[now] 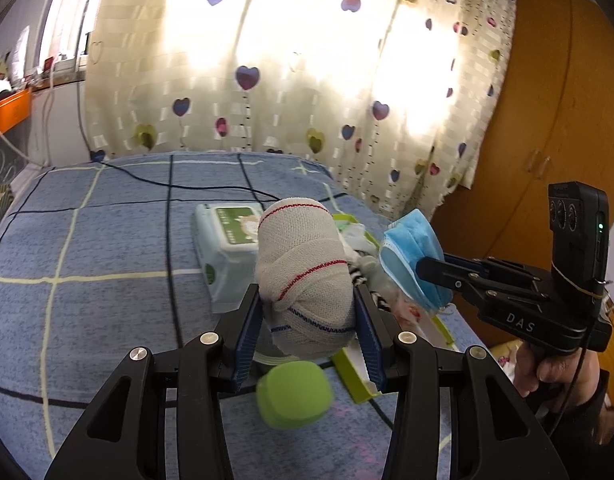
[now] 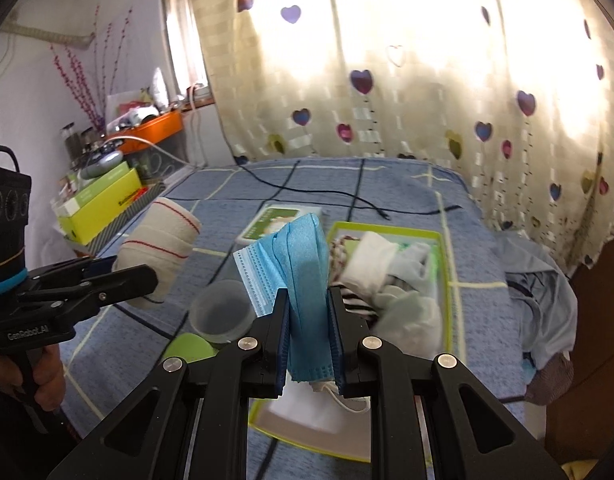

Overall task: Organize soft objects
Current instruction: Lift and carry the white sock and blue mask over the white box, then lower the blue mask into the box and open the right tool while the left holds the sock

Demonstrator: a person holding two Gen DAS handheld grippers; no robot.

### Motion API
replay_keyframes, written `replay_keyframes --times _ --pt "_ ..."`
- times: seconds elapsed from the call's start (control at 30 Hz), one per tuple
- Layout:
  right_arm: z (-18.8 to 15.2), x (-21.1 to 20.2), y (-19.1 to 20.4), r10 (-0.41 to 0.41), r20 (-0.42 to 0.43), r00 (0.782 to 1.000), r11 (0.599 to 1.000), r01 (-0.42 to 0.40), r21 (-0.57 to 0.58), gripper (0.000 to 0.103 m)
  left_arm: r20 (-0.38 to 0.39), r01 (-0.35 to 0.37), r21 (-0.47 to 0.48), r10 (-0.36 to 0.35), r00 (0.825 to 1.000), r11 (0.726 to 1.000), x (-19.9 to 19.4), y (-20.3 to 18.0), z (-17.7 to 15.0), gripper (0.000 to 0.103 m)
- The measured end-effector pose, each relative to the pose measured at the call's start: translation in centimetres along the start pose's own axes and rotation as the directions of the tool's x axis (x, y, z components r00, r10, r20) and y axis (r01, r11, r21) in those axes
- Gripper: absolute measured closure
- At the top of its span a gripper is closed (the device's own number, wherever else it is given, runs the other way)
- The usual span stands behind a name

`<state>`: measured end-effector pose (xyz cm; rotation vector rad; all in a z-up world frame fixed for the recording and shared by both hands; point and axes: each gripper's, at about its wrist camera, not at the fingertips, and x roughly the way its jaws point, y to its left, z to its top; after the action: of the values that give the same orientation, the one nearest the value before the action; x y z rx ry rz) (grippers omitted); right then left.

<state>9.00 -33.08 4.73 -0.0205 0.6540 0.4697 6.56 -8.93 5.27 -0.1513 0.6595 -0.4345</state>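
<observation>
My left gripper (image 1: 307, 300) is shut on a rolled white elastic bandage (image 1: 303, 264) with red and blue stitch lines, held above the bed; the bandage also shows in the right wrist view (image 2: 159, 244). My right gripper (image 2: 307, 308) is shut on a folded blue face mask (image 2: 303, 264), held over the near end of a green-rimmed tray (image 2: 447, 280); the mask also shows in the left wrist view (image 1: 411, 256). The tray holds socks and white cloth (image 2: 391, 280). A green soft ball (image 1: 293, 394) lies on the bed under my left gripper.
A wet-wipes pack (image 1: 227, 248) lies on the blue checked bedspread (image 1: 87, 260) beside the tray. A clear plastic cup (image 2: 223, 312) stands near the ball. A black cable (image 2: 347, 196) crosses the bed. Grey-blue clothing (image 2: 543, 292) is heaped at the right edge. Curtains hang behind.
</observation>
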Motion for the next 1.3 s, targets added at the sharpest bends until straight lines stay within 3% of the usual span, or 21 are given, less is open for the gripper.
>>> replay_keyframes --times 0.5,1.3 --pt "-4.7 0.1 -3.6 -0.037 -0.082 0.996 0.995 0.045 0.085 0.086 -0.105 0.106 0.084 -0.097 0.990 0.991 3.5 -4.6 -1.6 0.057" --pt "-7.2 2.5 -6.6 -0.037 -0.161 0.986 0.988 0.060 0.139 0.086 -0.252 0.126 0.149 -0.086 0.964 0.981 9.3 -7.8 -3.6 0.056"
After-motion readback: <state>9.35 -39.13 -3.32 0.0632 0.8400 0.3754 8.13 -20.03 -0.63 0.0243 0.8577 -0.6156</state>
